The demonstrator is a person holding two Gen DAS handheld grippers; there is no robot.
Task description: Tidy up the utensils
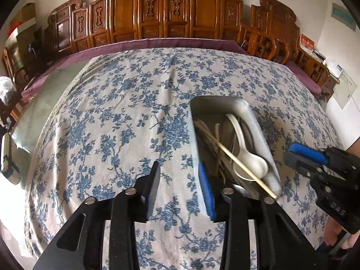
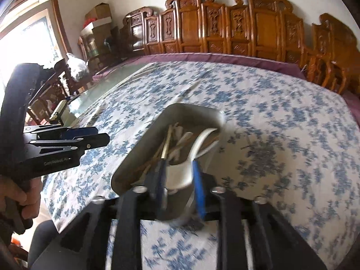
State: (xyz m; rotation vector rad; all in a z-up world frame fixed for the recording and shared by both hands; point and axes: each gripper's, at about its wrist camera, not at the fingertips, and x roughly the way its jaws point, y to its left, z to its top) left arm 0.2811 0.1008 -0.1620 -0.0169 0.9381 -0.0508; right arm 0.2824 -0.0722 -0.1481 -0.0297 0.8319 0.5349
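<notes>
A shallow metal tray (image 1: 254, 117) sits on the blue floral tablecloth and holds white ceramic spoons (image 1: 247, 157) and several pale chopsticks (image 1: 227, 152); one chopstick lies slanted across the near rim. My left gripper (image 1: 180, 180) hovers open over bare cloth just left of the tray, with nothing between its fingers. In the right wrist view my right gripper (image 2: 180, 180) hangs open over the near end of the tray (image 2: 191, 108), with a white spoon (image 2: 177, 175) lying below the gap, not pinched. The left gripper (image 2: 99, 136) shows at that view's left, the right gripper (image 1: 301, 155) at the other's right.
The floral tablecloth (image 1: 126, 117) covers most of a wide table with a purple cloth edge (image 1: 157, 42) at the back. Carved wooden chairs (image 1: 171, 11) line the far side. Bare glass tabletop (image 2: 108, 85) lies at the left. A person's hand (image 2: 24, 200) grips the left handle.
</notes>
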